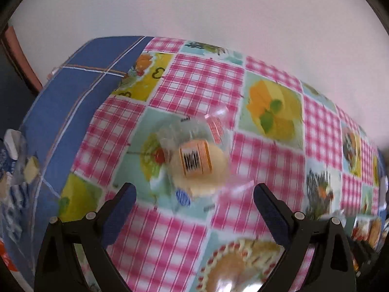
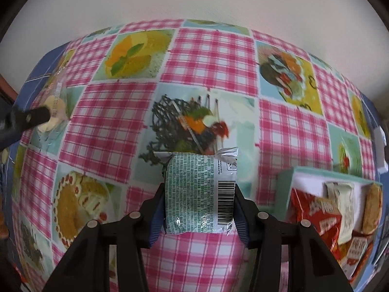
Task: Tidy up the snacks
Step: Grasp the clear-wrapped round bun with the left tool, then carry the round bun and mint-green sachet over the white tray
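One round pale bun [image 1: 199, 168] in clear crinkly wrap lies on the desk [image 1: 204, 77], between the spread left tongs [image 1: 194, 194]. The right tongs [image 2: 199, 209] pinch one flat green-white foil packet [image 2: 199, 194] by its sides. One teal box [image 2: 284, 189] nearby holds several packets, red ones [image 2: 313, 214] among them.

- Left wrist cam sits behind its own fingers, angled down at the tablecloth [image 1: 201, 77] from fairly close, wall behind.
- Right wrist cam: same deal, also low over the table, box [image 2: 284, 189] off to its right.
- Both catch the clear-wrapped pastry [image 1: 199, 168] [image 2: 54, 114], far left in the right view.
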Demonstrator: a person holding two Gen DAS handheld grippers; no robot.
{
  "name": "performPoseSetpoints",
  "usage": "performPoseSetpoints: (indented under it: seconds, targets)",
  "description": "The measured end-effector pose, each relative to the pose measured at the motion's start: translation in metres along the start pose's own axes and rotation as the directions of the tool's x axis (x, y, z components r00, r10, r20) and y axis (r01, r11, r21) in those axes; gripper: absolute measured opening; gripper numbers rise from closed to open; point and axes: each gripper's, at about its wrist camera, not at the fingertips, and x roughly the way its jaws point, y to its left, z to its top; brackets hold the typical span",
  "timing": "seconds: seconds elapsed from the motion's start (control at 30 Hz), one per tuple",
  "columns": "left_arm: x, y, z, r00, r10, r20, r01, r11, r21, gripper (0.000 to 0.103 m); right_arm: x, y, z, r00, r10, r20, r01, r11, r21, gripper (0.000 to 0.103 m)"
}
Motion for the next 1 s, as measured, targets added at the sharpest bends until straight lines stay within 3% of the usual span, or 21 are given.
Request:
performPoseSetpoints:
  seconds: [0.23,0.37,0.43,0.57,1.0]
  targets:
    - [0.033,-0.001,0.0,1.0,0.01,-0.028,-0.01,1.0,-0.013,0.092,0.01,0.004,0.008,1.0,-0.001,0.002,0.001,1.0,-0.006,0.053]
    - [0.048,-0.008,0.002,0.999,0.019,-0.037,-0.019,1.0,0.011,0.068,0.014,0.004,0.011,1.0,-0.003,0.007,0.003,1.0,-0.008,0.053]
    - [0.048,-0.014,0.0,0.999,0.033,-0.022,-0.032,0.999,0.033,0.061,0.013,0.002,0.013,1.0,0.0,0.01,0.0,1.0,-0.007,0.053]
    - [0.044,-0.021,-0.009,0.999,0.034,-0.019,-0.033,0.998,0.051,0.059,0.006,-0.007,0.012,1.0,0.008,0.013,-0.008,1.0,0.011,0.053]
    - [0.014,-0.057,-0.079,0.998,-0.027,-0.059,0.03,0.999,0.045,0.058,-0.047,-0.041,-0.052,0.998,0.05,0.049,-0.057,0.989,0.136,0.053]
